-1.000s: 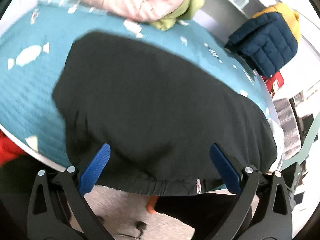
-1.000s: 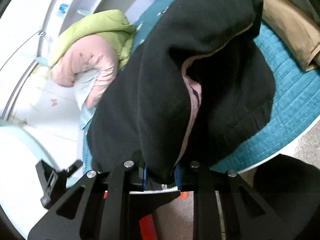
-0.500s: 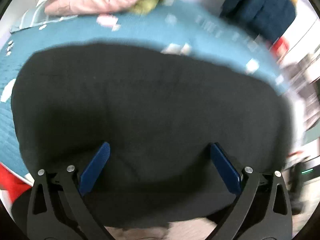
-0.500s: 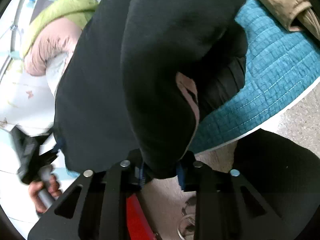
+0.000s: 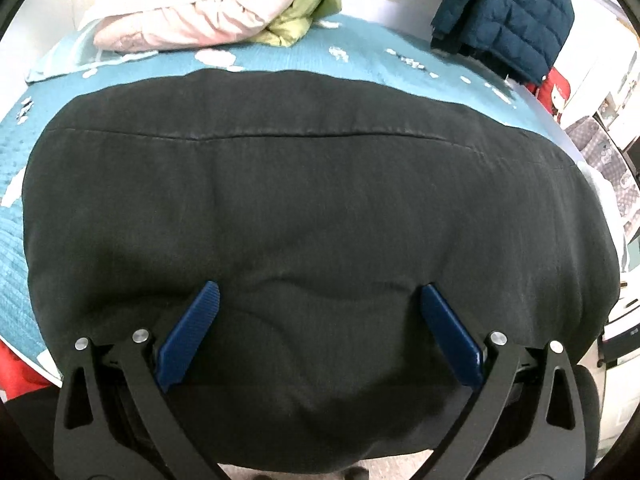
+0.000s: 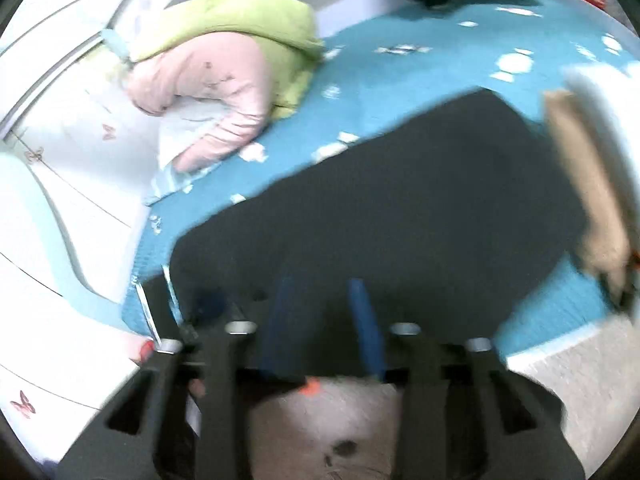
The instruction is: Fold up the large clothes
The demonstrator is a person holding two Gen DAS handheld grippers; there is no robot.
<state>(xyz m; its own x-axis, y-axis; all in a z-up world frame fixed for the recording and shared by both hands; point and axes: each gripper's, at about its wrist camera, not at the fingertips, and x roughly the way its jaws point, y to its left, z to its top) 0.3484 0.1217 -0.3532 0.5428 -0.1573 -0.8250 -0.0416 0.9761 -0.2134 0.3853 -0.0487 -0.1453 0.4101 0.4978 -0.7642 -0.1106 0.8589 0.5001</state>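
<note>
A large black garment (image 5: 320, 200) lies spread flat on the teal bed cover (image 5: 360, 60), its near edge hanging over the bed's side. My left gripper (image 5: 320, 312) is open wide, low over the garment's near part, with only flat cloth between its blue fingers (image 5: 192, 332). The right wrist view is blurred. There the same black garment (image 6: 400, 208) lies flat ahead of my right gripper (image 6: 322, 320). Its jaws are closing, a narrow gap shows between them and no cloth is in it.
A pink and a green padded jacket (image 5: 180, 12) are heaped at the far side of the bed. A navy puffer jacket (image 5: 504, 12) hangs at the back right. A tan garment (image 6: 588, 184) lies right of the black one. Pale floor (image 6: 320, 420) shows below the bed's edge.
The right gripper has let go of the raised black fold and pulled back; the garment now lies flat. The left gripper has sunk closer to the cloth, still open.
</note>
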